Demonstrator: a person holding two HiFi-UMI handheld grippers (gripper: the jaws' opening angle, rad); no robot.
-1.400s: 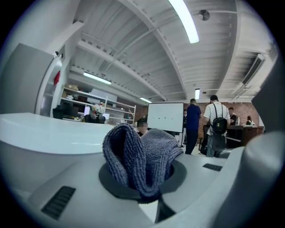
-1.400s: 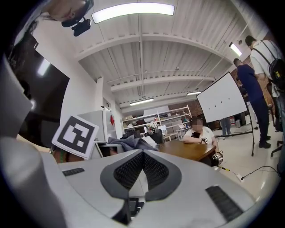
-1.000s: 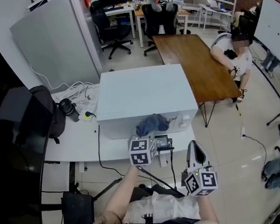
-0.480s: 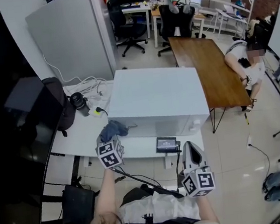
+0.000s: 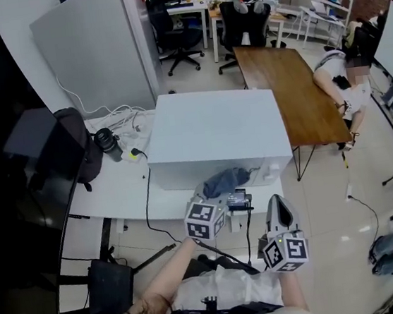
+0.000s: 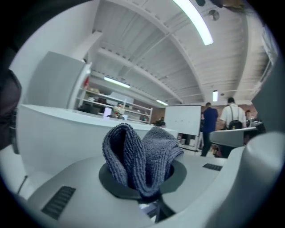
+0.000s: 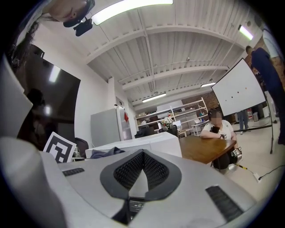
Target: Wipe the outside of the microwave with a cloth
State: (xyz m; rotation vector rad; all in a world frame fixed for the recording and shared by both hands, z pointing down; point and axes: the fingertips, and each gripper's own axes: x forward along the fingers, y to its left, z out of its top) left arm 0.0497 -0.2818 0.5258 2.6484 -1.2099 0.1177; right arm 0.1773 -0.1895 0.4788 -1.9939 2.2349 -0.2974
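The left gripper (image 5: 218,198) has its jaws clamped on a blue-grey cloth (image 5: 225,181), which is bunched against the white microwave's (image 5: 214,126) front face. The right gripper (image 5: 278,210) hangs beside it, jaws together and empty.

Head view high, steeply down onto microwave (image 5: 215,133), gripper views low, close, tilted upward, all three share it

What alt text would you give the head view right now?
The left claw holds a blue-grey cloth at the front of a white microwave on a white table. The right claw, shut and empty, hangs clear of the table.
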